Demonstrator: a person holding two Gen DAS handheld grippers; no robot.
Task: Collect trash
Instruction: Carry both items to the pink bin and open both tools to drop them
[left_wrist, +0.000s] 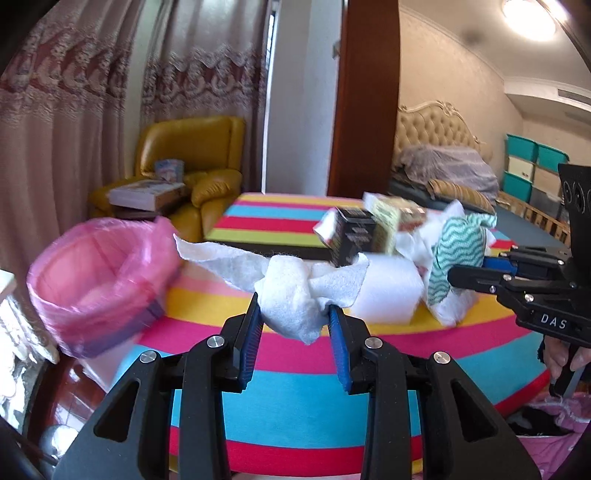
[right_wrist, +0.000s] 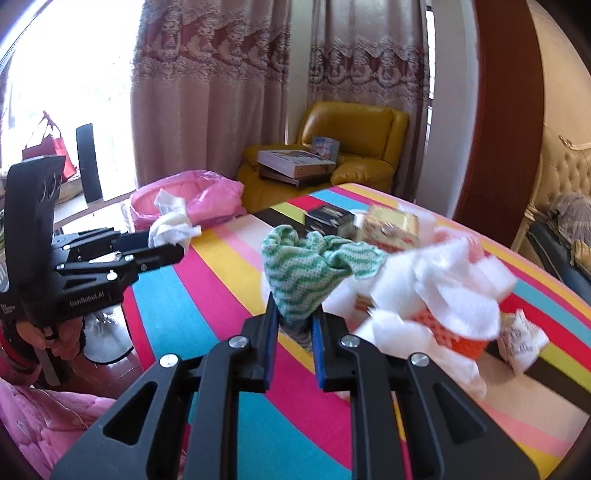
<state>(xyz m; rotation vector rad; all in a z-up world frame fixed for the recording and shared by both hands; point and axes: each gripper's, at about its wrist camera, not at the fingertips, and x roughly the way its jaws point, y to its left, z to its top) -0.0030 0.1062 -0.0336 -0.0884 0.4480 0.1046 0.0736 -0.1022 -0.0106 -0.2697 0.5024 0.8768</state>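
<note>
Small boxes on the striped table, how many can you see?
2: a black box and a yellow box right of it, at the far edge. More may hide under the white wads.

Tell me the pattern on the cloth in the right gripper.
Green-and-white wavy stripes on the cloth, clearest in the right wrist view.

Green wavy cloth (right_wrist: 306, 273) between right jaws.

Left gripper (left_wrist: 295, 317) and right gripper (right_wrist: 294, 319), fingers clamped, both raised.
</note>
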